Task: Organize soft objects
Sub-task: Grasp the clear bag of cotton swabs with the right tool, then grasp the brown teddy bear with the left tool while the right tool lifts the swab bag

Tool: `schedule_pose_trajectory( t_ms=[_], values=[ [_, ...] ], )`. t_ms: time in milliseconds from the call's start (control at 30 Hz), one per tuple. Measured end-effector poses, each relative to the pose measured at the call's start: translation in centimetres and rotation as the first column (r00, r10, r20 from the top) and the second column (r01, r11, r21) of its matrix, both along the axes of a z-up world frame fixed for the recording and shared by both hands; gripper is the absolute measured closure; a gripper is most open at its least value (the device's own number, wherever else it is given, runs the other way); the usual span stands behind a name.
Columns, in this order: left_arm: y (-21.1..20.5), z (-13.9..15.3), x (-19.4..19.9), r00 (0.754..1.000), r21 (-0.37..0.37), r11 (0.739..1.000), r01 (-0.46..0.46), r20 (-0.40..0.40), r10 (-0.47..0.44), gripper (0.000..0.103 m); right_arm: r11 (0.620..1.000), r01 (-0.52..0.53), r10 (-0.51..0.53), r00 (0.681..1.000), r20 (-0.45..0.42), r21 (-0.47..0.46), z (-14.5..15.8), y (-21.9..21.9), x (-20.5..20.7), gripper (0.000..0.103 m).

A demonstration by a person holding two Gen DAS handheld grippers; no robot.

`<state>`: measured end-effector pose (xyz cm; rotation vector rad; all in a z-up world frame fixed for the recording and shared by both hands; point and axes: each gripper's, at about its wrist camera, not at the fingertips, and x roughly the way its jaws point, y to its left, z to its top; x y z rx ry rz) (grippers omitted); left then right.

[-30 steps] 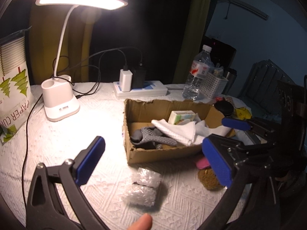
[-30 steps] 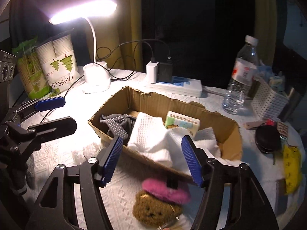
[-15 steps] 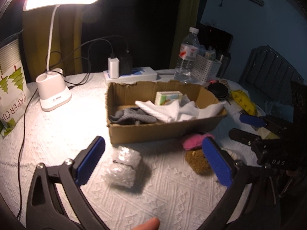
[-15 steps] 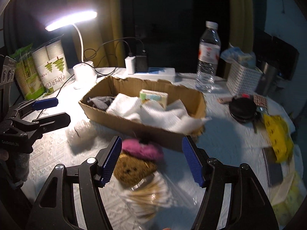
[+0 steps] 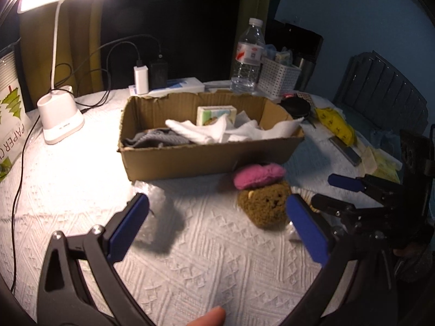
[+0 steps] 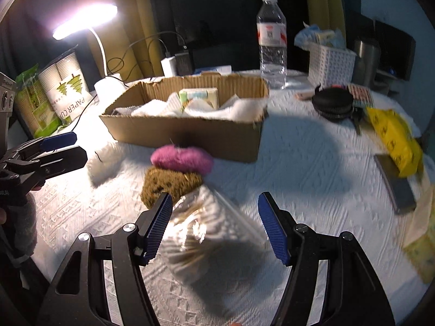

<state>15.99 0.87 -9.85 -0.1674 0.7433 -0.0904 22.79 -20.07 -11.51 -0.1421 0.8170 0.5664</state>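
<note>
A cardboard box (image 5: 206,157) (image 6: 190,133) on the white tablecloth holds white cloths (image 5: 217,130), a grey knit item (image 5: 155,140) and a small green-white pack (image 5: 216,112). In front of it lie a pink fluffy pad (image 5: 258,175) (image 6: 182,159) on a brown plush toy (image 5: 265,206) (image 6: 168,183), a bubble-wrap wad (image 5: 156,212) (image 6: 104,160) and a clear plastic bag (image 6: 212,233). My left gripper (image 5: 217,231) is open and empty, above the cloth between the wad and the plush. My right gripper (image 6: 216,225) is open, with the plastic bag between its fingers.
A lit desk lamp (image 5: 59,119), power strip with chargers (image 5: 163,84), water bottle (image 5: 247,57), white basket (image 5: 280,80), paper-cup pack (image 6: 65,89), black round case (image 6: 333,103), yellow packet (image 6: 397,141) and a dark flat device (image 6: 397,184) surround the box.
Both grippers have pulled back from the box toward the table's near side. The plush, pink pad and plastic bag now sit nearer the right gripper. Both stay open.
</note>
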Motion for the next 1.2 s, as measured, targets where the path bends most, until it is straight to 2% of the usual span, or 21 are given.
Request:
schedule_pose_trajectory(
  t_ms=[200,433,700,767,867,967,1200],
  values=[
    [-1.4,-0.7,0.0,1.0,0.028,0.999,0.017,-0.023,-0.016,0.001,1.0,0.014,-0.013,0.998,-0.053,0.021,-2.0,-0.7,0.2,0.034],
    [-2.9,-1.1,0.3,0.999,0.051,0.998,0.03,-0.043,-0.028,0.001,0.997,0.016,-0.009,0.997,-0.081,0.08,-2.9,-1.2,0.1,0.031],
    [-4.1,-1.3,0.6,0.998,0.077,0.997,0.027,-0.057,-0.022,0.001,0.998,-0.038,0.042,0.996,-0.078,0.056,-3.3,-0.1,-0.2,0.031],
    [-4.5,-1.3,0.7,0.998,0.086,0.996,0.029,-0.062,-0.024,0.001,0.996,-0.063,0.067,0.995,-0.07,0.06,-3.2,0.0,-0.4,0.041],
    [-5.0,-1.4,1.0,0.997,0.097,0.995,0.033,-0.069,-0.026,0.001,0.993,-0.089,0.093,0.995,-0.046,0.08,-2.9,-0.2,-0.8,0.051],
    [-5.4,-1.5,1.3,0.997,0.106,0.994,0.032,-0.078,-0.023,0.001,0.99,-0.091,0.096,0.994,-0.042,0.106,-2.7,-1.0,-0.8,0.055],
    [-6.8,-2.2,2.7,0.994,0.127,0.991,0.038,-0.105,-0.025,0.001,0.992,-0.034,0.037,0.999,-0.023,0.124,-2.4,-4.7,-0.2,0.058]
  ],
)
